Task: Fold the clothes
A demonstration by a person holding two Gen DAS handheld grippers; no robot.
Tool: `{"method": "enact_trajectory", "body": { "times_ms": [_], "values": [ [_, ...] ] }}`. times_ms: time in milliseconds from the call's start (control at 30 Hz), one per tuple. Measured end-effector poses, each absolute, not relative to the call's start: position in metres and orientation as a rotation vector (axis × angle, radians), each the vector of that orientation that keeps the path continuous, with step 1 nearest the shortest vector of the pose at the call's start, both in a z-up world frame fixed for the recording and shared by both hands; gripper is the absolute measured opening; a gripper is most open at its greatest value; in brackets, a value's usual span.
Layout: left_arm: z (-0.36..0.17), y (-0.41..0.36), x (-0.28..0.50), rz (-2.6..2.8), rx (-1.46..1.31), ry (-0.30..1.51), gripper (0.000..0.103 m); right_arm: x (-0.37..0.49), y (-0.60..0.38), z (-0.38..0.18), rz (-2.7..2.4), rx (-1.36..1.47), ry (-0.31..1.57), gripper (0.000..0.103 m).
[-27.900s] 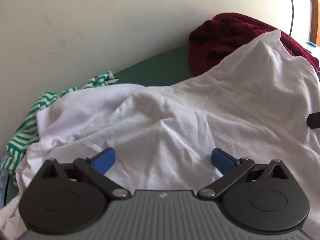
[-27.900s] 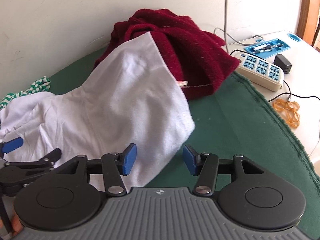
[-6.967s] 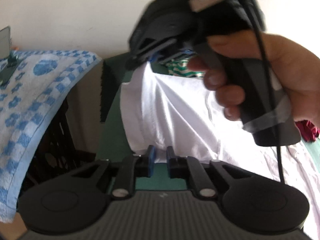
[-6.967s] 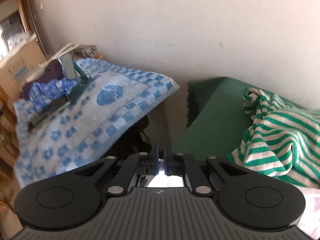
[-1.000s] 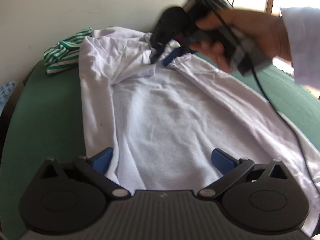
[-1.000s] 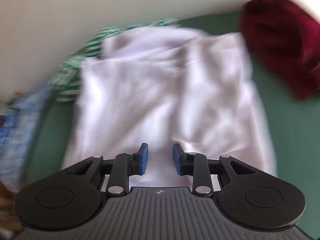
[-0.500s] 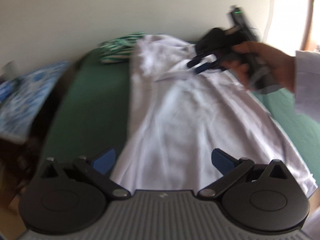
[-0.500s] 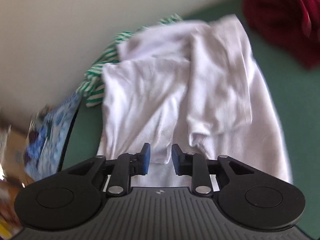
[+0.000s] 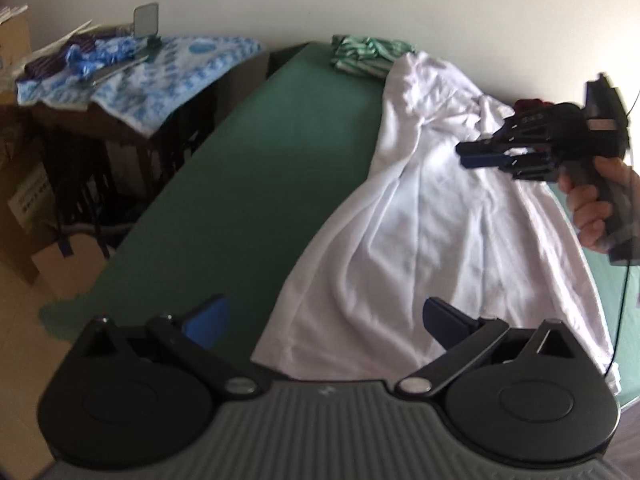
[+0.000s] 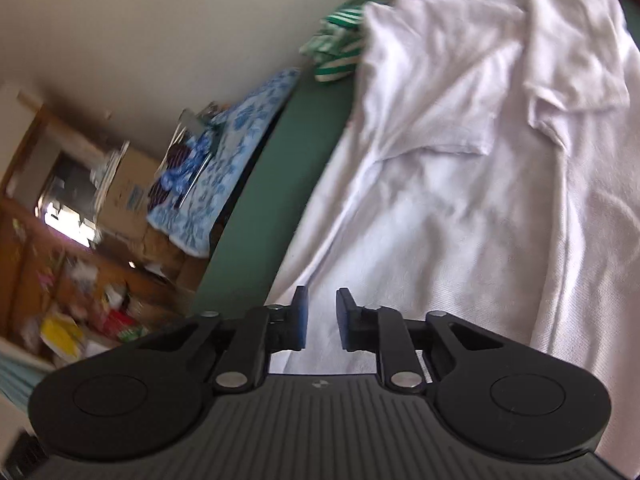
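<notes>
A white shirt (image 9: 440, 208) lies spread lengthwise on the green table (image 9: 248, 168), its hem nearest my left gripper (image 9: 326, 316). That gripper is wide open just above the hem's left corner, holding nothing. A hand (image 9: 592, 208) holds my right gripper (image 9: 464, 154) over the shirt's upper right part. In the right wrist view the right gripper (image 10: 322, 312) hovers above the white shirt (image 10: 460, 200) near its left edge. A narrow gap shows between its fingers, and no cloth is in it.
A green-and-white striped garment (image 9: 360, 56) is bunched at the table's far end against the wall. A side stand with a blue patterned towel (image 9: 160, 68) stands left of the table, with cardboard boxes (image 9: 28, 200) below. A cable (image 9: 620, 300) hangs from the right gripper.
Both views have swung left, bringing the side stand and boxes into sight. The right gripper has drifted right over the shirt. The shirt itself lies as before.
</notes>
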State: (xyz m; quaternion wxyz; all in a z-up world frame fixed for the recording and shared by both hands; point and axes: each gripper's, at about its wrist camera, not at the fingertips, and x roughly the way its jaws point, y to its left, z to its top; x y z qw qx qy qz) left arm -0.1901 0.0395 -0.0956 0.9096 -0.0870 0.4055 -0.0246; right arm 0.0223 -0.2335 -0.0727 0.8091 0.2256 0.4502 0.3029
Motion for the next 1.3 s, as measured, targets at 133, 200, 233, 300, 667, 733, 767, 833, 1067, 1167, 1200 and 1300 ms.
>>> {"method": "enact_trajectory", "body": {
  "times_ms": [133,200,233,300,667,733,767,833,1067,1167,1200,1300],
  "values": [
    [-0.106,0.048,-0.19,-0.064,-0.221,0.839,0.093,0.012,-0.222,-0.072,0.63,0.358,0.896,0.017],
    [-0.109,0.055,-0.192,-0.082,-0.249,0.817,0.082,0.012,-0.22,-0.074,0.604,0.329,0.886,0.017],
    [-0.11,0.058,-0.194,-0.091,-0.259,0.809,0.08,0.011,-0.221,-0.075,0.589,0.324,0.884,0.017],
    [-0.111,0.066,-0.198,-0.107,-0.292,0.792,0.063,0.009,-0.226,-0.079,0.554,0.348,0.886,0.018],
    [-0.12,0.074,-0.213,-0.186,-0.362,0.704,0.056,0.004,-0.223,-0.09,0.51,0.447,0.887,0.062],
    [-0.121,0.072,-0.213,-0.183,-0.339,0.695,0.051,0.003,-0.223,-0.092,0.503,0.464,0.887,0.073],
    [-0.121,0.071,-0.213,-0.18,-0.327,0.69,0.043,0.002,-0.223,-0.093,0.5,0.476,0.883,0.078],
    [-0.124,0.076,-0.212,-0.176,-0.354,0.695,0.013,0.0,-0.223,-0.095,0.499,0.505,0.863,0.08],
    [-0.132,0.096,-0.209,-0.161,-0.473,0.709,0.008,-0.004,-0.222,-0.098,0.443,0.484,0.811,0.044],
    [-0.129,0.092,-0.208,-0.148,-0.441,0.717,0.006,0.003,-0.23,-0.098,0.391,0.508,0.839,0.015],
    [-0.127,0.088,-0.208,-0.141,-0.413,0.719,0.005,0.006,-0.234,-0.098,0.381,0.531,0.841,0.014],
    [-0.12,0.074,-0.208,-0.132,-0.324,0.723,0.002,0.026,-0.238,-0.093,0.379,0.615,0.828,0.016]
  ]
}}
